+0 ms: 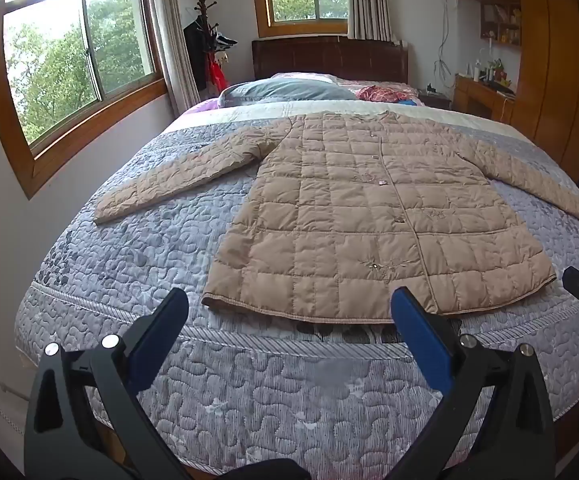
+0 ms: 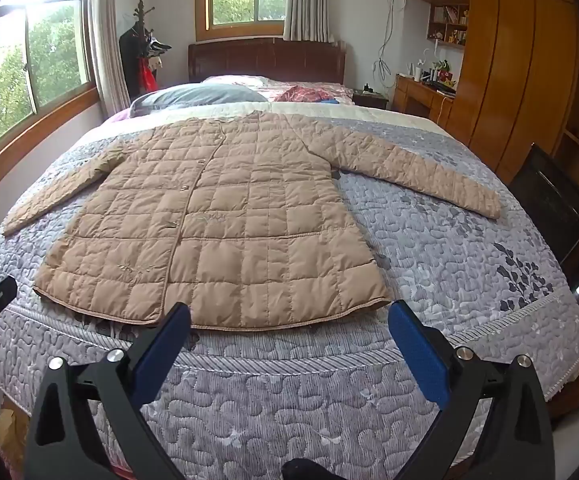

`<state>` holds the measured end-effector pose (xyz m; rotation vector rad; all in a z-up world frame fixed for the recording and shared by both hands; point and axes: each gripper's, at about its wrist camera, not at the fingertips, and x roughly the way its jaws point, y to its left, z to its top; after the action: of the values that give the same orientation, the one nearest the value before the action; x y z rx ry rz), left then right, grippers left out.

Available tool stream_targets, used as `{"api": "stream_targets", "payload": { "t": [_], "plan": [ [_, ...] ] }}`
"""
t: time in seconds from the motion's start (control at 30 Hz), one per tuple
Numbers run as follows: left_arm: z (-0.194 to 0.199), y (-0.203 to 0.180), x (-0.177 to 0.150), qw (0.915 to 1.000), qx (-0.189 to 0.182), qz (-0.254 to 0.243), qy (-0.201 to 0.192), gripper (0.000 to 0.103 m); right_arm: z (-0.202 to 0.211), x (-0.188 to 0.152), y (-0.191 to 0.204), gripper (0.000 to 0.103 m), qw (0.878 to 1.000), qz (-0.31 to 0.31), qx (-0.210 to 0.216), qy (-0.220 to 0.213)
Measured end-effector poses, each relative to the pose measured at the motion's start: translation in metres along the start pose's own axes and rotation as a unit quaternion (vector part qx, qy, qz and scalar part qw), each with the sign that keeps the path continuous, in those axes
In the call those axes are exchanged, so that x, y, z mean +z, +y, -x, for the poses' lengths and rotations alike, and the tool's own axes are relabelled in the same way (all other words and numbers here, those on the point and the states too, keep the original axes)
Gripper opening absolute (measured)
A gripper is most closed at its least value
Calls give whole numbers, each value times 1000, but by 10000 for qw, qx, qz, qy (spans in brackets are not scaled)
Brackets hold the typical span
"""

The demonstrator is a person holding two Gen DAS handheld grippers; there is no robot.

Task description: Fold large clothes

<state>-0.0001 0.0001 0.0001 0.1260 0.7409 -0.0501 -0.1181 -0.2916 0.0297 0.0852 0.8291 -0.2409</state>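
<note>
We see a bed [image 1: 101, 344] with grey quilted bedspread; tan quilted coat [image 1: 373, 216] spread flat on it, sleeves out, grey pillow [image 1: 285, 90] near headboard.

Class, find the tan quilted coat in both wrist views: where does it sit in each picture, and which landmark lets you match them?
Left wrist: coat lies flat, right of centre, on the bedspread.
Right wrist: coat left of centre.
Shared landmark: the dark wooden headboard.
</note>
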Motion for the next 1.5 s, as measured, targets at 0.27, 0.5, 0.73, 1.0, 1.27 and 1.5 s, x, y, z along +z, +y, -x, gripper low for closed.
{"api": "stream_targets", "payload": {
  "t": [0.27,0.5,0.73,1.0,1.27,1.5],
  "plan": [
    [-1,-1,0,10000,-6,2,18,100,0,0,0,99,10000,-11,10,19],
    [3,0,0,10000,-1,8,-14,100,-1,0,1,99,10000,-7,13,23],
    [0,0,0,10000,-3,8,-3,100,-2,-1,1,99,10000,-12,14,31],
    [-1,2,1,10000,-3,6,0,100,-2,0,-1,99,10000,-11,16,35],
    [0,1,1,10000,-5,0,-8,100,-2,-2,2,99,10000,-15,16,25],
    [1,1,2,10000,3,-2,-14,100,-2,-3,5,99,10000,2,14,3]
  ]
}}
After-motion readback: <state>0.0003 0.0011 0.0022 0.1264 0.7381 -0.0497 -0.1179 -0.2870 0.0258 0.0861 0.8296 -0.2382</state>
